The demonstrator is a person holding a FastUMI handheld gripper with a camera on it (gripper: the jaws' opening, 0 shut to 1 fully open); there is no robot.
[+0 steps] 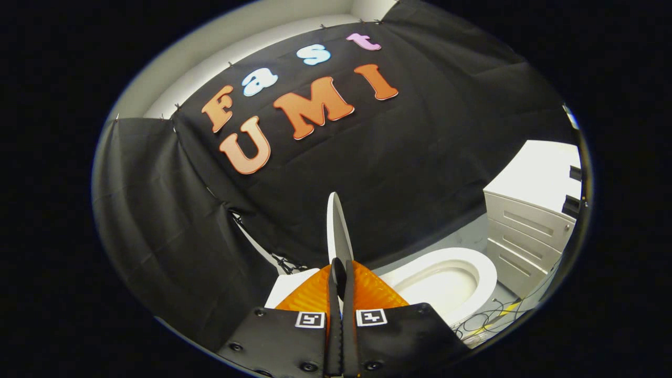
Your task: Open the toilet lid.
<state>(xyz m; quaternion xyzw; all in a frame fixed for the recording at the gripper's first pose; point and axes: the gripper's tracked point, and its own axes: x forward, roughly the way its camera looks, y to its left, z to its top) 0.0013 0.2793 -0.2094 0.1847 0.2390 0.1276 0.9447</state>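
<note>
Gripper (341,273): fingers drawn close together, clamped on the thin edge of the toilet lid (337,226), one finger on each face. Toilet lid: raised, standing nearly upright, seen edge-on, rising beyond the fingertips against the black cloth wall (420,157). Toilet bowl (472,268): uncovered, just right of the fingers, below the lid. Cabinet with drawers (525,231): right of the bowl, beside the wall. Loose cables (488,320): on the floor near the bowl's front.
</note>
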